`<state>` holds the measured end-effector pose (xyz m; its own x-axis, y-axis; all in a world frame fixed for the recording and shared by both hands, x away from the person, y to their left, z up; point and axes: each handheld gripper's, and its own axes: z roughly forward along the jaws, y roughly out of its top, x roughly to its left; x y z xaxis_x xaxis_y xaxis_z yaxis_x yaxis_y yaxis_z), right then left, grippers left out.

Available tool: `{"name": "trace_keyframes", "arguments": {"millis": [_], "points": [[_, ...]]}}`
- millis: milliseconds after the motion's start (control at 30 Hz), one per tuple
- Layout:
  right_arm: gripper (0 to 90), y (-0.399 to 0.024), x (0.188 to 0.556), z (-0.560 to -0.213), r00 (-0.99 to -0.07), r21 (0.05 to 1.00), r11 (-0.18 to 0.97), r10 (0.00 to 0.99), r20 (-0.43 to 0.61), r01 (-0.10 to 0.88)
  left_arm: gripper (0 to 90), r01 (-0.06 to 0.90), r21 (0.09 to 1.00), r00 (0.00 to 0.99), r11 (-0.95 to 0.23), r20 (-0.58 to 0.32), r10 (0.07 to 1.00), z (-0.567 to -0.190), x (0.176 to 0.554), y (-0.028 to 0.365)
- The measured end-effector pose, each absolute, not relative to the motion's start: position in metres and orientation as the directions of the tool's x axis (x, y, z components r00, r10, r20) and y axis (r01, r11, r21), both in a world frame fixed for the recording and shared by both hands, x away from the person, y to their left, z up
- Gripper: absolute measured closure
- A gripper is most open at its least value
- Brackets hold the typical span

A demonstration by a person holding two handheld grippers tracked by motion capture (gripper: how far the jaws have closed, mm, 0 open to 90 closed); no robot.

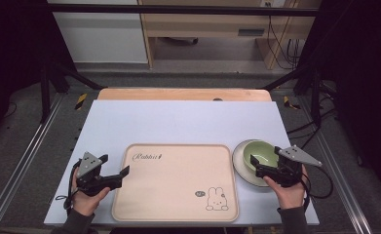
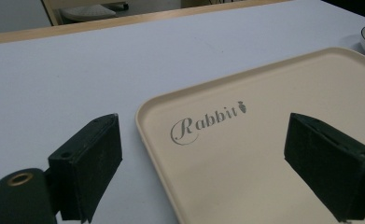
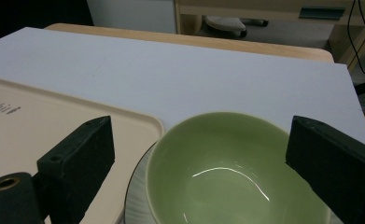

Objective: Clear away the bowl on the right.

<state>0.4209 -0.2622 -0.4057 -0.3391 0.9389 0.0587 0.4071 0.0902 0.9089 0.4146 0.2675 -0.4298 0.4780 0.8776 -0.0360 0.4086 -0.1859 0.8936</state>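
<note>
I read the green bowl (image 1: 259, 155) as the work item: it sits on a white plate (image 1: 237, 158), lower right of the high view, just right of the beige tray (image 1: 176, 183) on the surface (image 1: 178, 122). Right tongs (image 1: 257, 169) are nearest, jaws spread wide, nothing held; in the right gripper view the bowl (image 3: 227, 168) lies dead ahead betw. the jaws, approx. centred. Left tongs (image 1: 122, 176) also released, at the tray's left edge, well apart from the bowl. Judgement: next move is right-hand, fwd and down over the near rim.

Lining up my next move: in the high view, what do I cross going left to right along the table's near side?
left gripper → beige tray → white plate → green bowl → right gripper's hand
</note>
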Motion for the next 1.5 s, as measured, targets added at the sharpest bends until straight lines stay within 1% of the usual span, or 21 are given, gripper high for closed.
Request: {"name": "trace_keyframes", "arguments": {"millis": [367, 600, 1033, 1133, 1500], "points": [[10.4, -0.272, 0.424, -0.408, -0.294, 0.9, 0.074, 0.954, 0.061, 0.429, 11.0, 0.409, 0.893, 0.484, -0.19, -0.036, 0.875, -0.43, 0.415, 0.266], [13.7, -0.281, 0.429, -0.414, -0.249, 0.885, 0.067, 0.967, 0.056, 0.46, 10.8, 0.41, 0.891, 0.486, -0.193, -0.035, 0.873, -0.43, 0.415, 0.267], [16.6, -0.292, 0.436, -0.419, -0.215, 0.859, 0.064, 0.975, 0.055, 0.508, 10.8, 0.409, 0.891, 0.488, -0.199, -0.03, 0.872, -0.43, 0.415, 0.267], [17.4, -0.294, 0.44, -0.421, -0.204, 0.848, 0.077, 0.978, 0.038, 0.524, 10.7, 0.408, 0.892, 0.489, -0.196, -0.032, 0.872, -0.43, 0.415, 0.267], [19.7, -0.297, 0.452, -0.422, -0.18, 0.832, 0.064, 0.983, 0.044, 0.551, 10.7, 0.41, 0.89, 0.488, -0.198, -0.031, 0.872, -0.431, 0.415, 0.268]]}}
